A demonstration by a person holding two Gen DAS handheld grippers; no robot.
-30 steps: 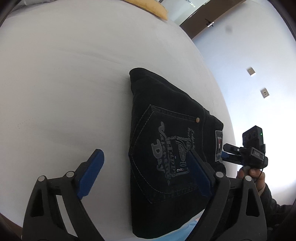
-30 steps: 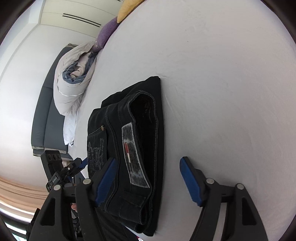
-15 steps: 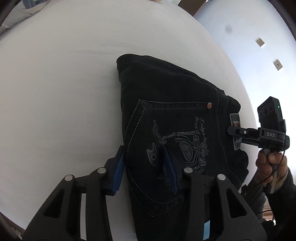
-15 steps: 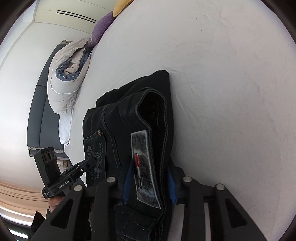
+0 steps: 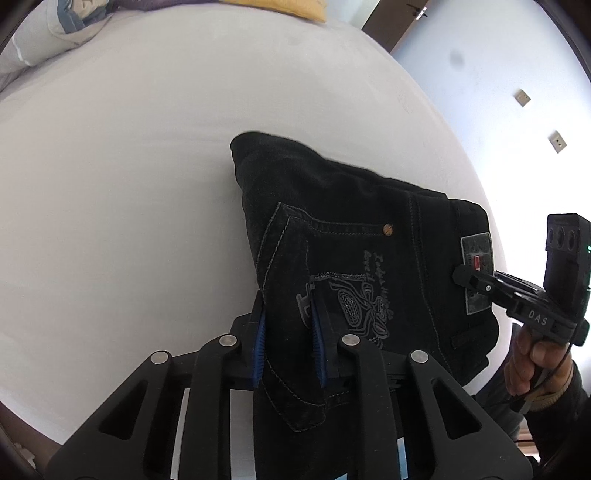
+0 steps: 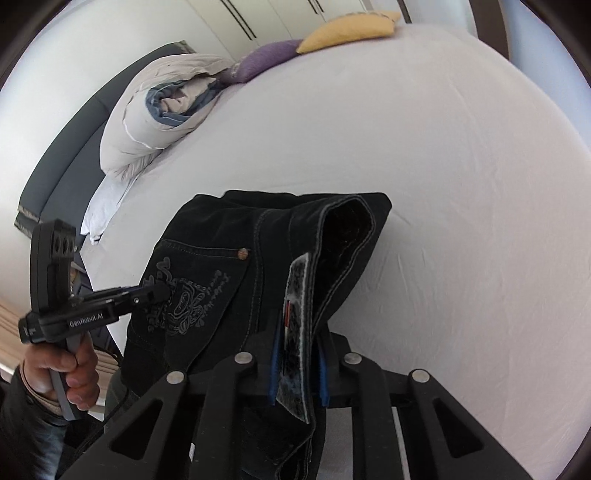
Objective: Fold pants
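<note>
Black folded jeans [image 5: 351, 236] with a stitched back pocket and a grey waist patch are held up off the white bed. My left gripper [image 5: 288, 325] is shut on the jeans at the pocket edge. My right gripper [image 6: 297, 365] is shut on the jeans' waistband at the grey patch [image 6: 295, 332]. The jeans [image 6: 221, 251] hang between both grippers. The right gripper also shows in the left wrist view [image 5: 465, 275], and the left gripper shows in the right wrist view [image 6: 162, 291].
The white bed sheet [image 5: 110, 184] spreads under and beyond the jeans. A rolled grey duvet [image 6: 159, 110], a purple pillow [image 6: 269, 59] and a yellow pillow [image 6: 347, 29] lie at the bed's far end. A pale wall [image 5: 517, 92] is at the right.
Both grippers went from open beside the jeans to shut on them. The jeans have since been lifted off the bed at the near side.
</note>
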